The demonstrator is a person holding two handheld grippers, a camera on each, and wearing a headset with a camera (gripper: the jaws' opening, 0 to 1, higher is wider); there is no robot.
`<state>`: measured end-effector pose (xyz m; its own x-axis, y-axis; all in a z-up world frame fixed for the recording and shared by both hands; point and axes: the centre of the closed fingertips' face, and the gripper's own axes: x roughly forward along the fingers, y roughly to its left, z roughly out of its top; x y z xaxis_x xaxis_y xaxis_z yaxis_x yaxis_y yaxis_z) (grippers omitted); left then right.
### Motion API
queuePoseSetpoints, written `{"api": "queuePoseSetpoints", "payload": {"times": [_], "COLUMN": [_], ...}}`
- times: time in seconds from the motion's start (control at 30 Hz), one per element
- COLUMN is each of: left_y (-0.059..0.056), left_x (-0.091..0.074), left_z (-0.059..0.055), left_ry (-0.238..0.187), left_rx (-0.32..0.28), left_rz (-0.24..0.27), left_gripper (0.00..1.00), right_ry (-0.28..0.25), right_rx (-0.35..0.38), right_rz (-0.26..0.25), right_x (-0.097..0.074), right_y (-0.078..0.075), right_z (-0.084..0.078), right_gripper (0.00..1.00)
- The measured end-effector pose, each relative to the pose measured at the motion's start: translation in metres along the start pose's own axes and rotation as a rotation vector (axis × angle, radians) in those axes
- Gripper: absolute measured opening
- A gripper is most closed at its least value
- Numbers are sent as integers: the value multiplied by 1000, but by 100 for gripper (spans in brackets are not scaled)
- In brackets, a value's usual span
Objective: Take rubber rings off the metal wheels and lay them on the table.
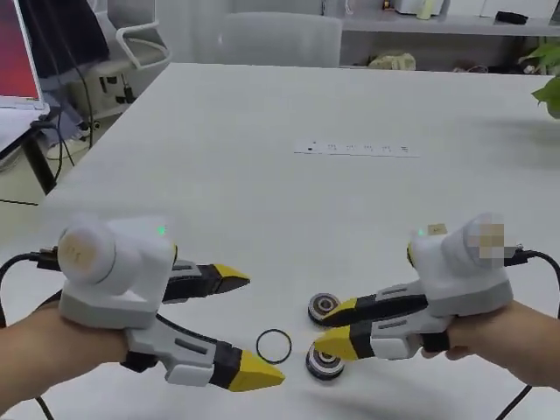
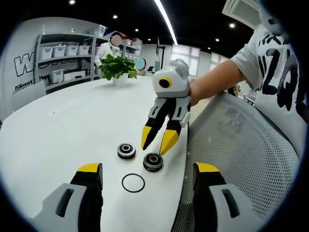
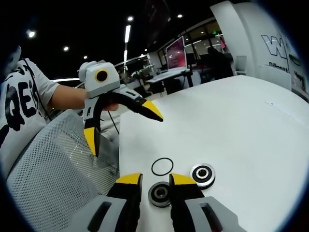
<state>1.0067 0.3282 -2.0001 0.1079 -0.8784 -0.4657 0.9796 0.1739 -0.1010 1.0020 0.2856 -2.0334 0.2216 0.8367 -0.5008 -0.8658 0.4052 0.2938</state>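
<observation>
Now | left hand-held gripper (image 1: 255, 328): gaping | right hand-held gripper (image 1: 321, 330): narrow, at wheel (image 1: 325, 361)

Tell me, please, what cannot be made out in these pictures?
Head view: right hand-held gripper covers part of the near wheel.
Every view: near wheel and far wheel too small to tell bare from rubber-clad.
Head view: printed marks on the table too small to read.

Right claw (image 3: 155, 180), jaws slightly parted, frames one metal wheel (image 3: 160, 194); a second wheel (image 3: 202, 175) and a loose rubber ring (image 3: 162, 166) lie just beyond on the white surface (image 3: 231, 125).
</observation>
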Motion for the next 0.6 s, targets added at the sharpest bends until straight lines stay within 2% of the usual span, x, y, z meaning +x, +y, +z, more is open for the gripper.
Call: {"api": "queuePoseSetpoints", "payload": {"times": [0.27, 0.6], "left_y": [-1, -3], "left_x": [11, 27], "left_z": [-2, -5], "left_ry": [27, 53], "left_rx": [15, 21], "left_rz": [-29, -60], "left_gripper": [68, 63], "right_ry": [23, 86], "right_rx": [-8, -49], "right_rz": [-12, -38], "right_x": [-10, -18], "right_y": [-3, -9], "right_z": [-10, -28], "right_gripper": [22, 25]}}
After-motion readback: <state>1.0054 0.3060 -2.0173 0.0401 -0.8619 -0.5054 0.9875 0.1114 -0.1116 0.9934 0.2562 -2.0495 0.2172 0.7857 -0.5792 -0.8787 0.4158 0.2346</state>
